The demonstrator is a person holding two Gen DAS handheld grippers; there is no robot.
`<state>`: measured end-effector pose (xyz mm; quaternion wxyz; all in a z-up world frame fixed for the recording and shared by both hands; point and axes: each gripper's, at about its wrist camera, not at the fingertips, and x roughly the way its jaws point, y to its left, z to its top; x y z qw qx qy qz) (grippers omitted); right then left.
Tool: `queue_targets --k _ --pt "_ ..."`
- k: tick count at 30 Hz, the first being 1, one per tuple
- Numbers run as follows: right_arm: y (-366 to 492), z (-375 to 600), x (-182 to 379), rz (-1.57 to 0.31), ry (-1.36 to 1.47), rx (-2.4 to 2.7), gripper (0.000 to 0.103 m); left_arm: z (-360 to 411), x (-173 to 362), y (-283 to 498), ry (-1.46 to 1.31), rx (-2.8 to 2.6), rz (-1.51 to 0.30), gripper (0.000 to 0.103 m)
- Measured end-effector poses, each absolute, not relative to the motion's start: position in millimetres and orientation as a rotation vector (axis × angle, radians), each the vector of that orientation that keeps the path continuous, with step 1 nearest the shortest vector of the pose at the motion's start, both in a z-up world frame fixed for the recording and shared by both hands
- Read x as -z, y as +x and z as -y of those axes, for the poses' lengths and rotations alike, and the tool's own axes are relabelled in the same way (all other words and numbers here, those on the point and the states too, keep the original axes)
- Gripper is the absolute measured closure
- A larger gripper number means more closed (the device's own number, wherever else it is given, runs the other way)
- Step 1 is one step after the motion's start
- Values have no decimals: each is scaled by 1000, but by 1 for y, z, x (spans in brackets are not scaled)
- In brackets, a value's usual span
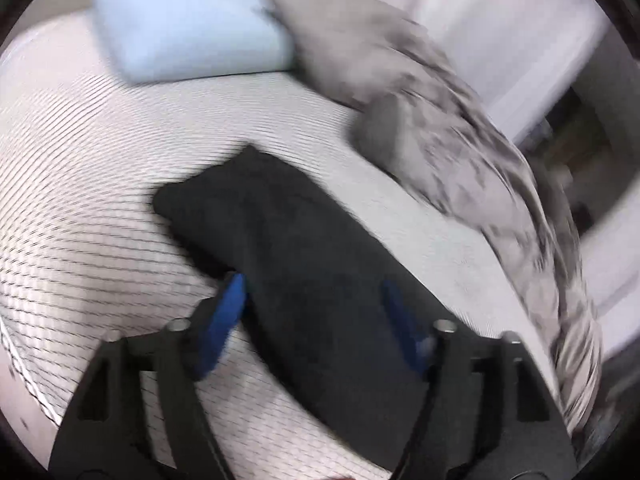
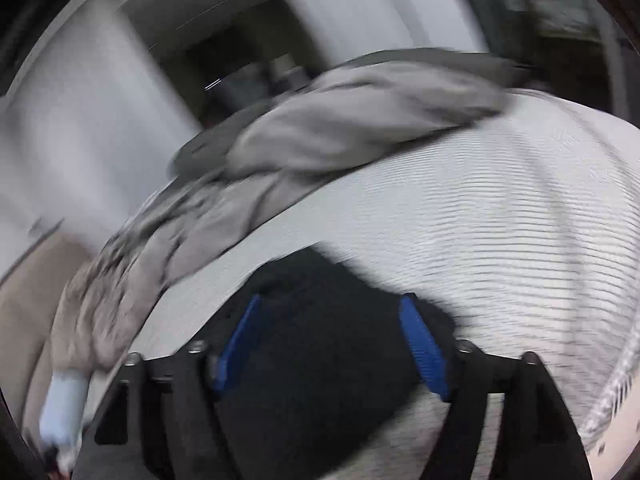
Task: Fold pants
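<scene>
Left claw (image 1: 314, 312) and right claw (image 2: 334, 344) hang released, nothing pinched, above dark pants (image 1: 288, 264) lying as a compact folded strip on the striped bed (image 1: 80, 184); the folding appears largely complete.

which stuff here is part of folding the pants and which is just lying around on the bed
Part of the job:
- black pants, lying in a folded strip
- left hand-held gripper, open
- right hand-held gripper, open
- striped bed sheet, the work surface

Just lying about:
- light blue pillow
- grey crumpled blanket
</scene>
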<state>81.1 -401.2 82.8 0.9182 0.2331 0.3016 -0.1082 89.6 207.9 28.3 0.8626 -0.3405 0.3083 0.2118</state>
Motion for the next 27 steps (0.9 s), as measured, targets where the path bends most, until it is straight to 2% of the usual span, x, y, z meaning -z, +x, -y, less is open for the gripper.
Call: queue_targets --k 5,6,10,16,18,21,25,27 --pt "117 343 -57 -782 288 143 8 -116 -34 133 -516 -193 -693 1" --pt "125 335 -49 -824 253 147 5 -103 -33 137 -509 -169 -700 1" --pt "134 322 -22 -964 184 112 5 -27 -16 164 -466 9 -800 1" --pt "130 271 4 -1003 -101 -28 5 93 21 183 -299 198 -970 1" --pt "126 270 15 -1034 -205 30 5 119 28 179 -207 199 -970 1" --pt "113 304 13 -1038 -214 100 4 139 33 176 -85 186 -988 1" --pt "95 362 -1 -994 -241 398 3 137 33 172 -74 161 -1005 1" --pt "92 365 -8 -986 -183 368 3 136 23 171 -88 169 -995 1"
